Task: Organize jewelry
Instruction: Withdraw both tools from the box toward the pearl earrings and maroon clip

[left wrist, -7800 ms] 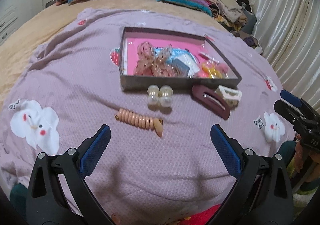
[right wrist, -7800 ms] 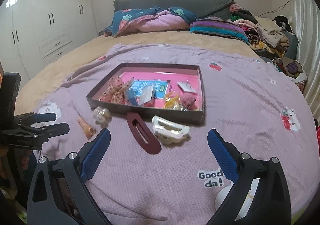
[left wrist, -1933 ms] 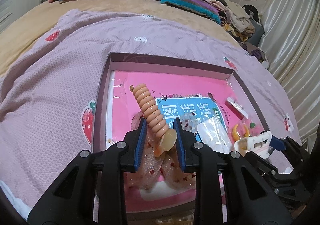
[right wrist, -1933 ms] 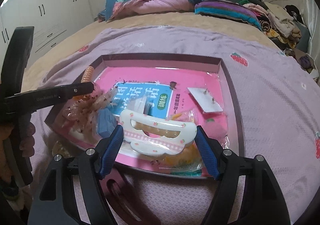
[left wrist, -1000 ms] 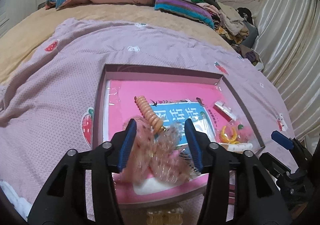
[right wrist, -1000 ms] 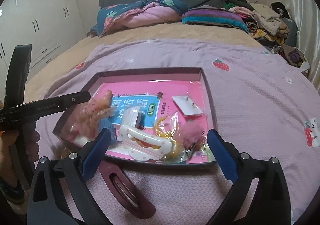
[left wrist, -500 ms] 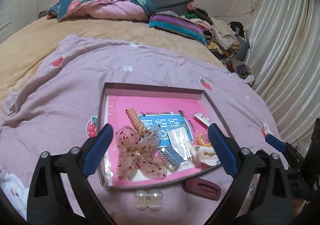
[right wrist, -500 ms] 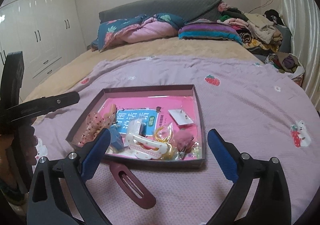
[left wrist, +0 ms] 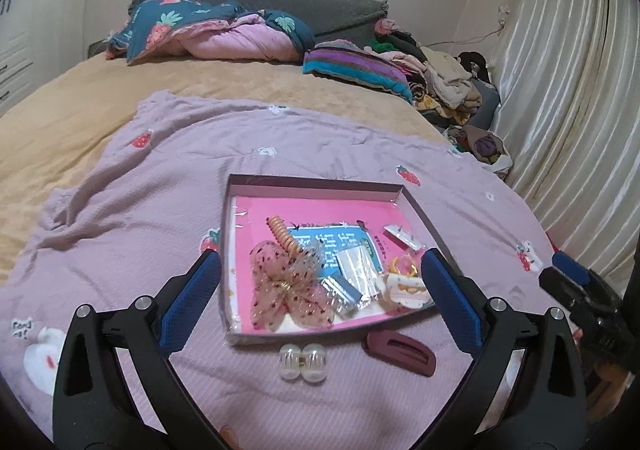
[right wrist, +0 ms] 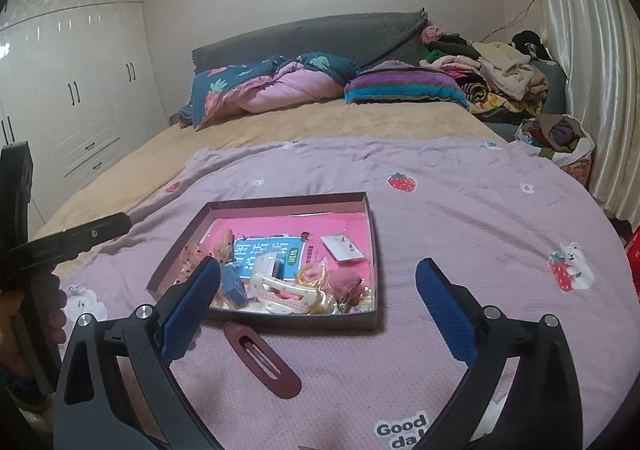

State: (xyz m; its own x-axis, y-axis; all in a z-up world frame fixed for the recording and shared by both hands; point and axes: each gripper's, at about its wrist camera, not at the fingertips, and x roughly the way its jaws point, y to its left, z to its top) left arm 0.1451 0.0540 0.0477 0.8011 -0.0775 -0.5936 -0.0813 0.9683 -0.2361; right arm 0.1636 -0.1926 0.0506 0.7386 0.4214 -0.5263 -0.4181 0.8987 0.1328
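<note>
A shallow dark box (left wrist: 316, 183) (right wrist: 374, 258) with a pink floor lies on the lilac blanket. Inside it are a peach coil hair tie (left wrist: 283, 237), a spotted pink bow (left wrist: 286, 288), a white claw clip (left wrist: 405, 285) (right wrist: 285, 291), yellow rings (left wrist: 405, 264) and small packets. Outside, near the box's front wall, lie a pearl hair clip (left wrist: 302, 362) and a maroon oval clip (left wrist: 399, 346) (right wrist: 262, 359). My left gripper (left wrist: 320, 304) is open and empty, held above and in front of the box. My right gripper (right wrist: 318, 308) is open and empty too.
The lilac blanket (left wrist: 140, 186) covers the near half of a tan bed. A folded quilt (left wrist: 208, 30) and a clothes pile (left wrist: 432, 70) sit at the far end. Curtains (left wrist: 568, 110) hang on the right, white wardrobes (right wrist: 72, 98) on the left. A hand (right wrist: 24, 314) holds the left tool.
The coil hair tie and the white claw clip were let go into the box. Both grippers opened wide and drew back and up from the box.
</note>
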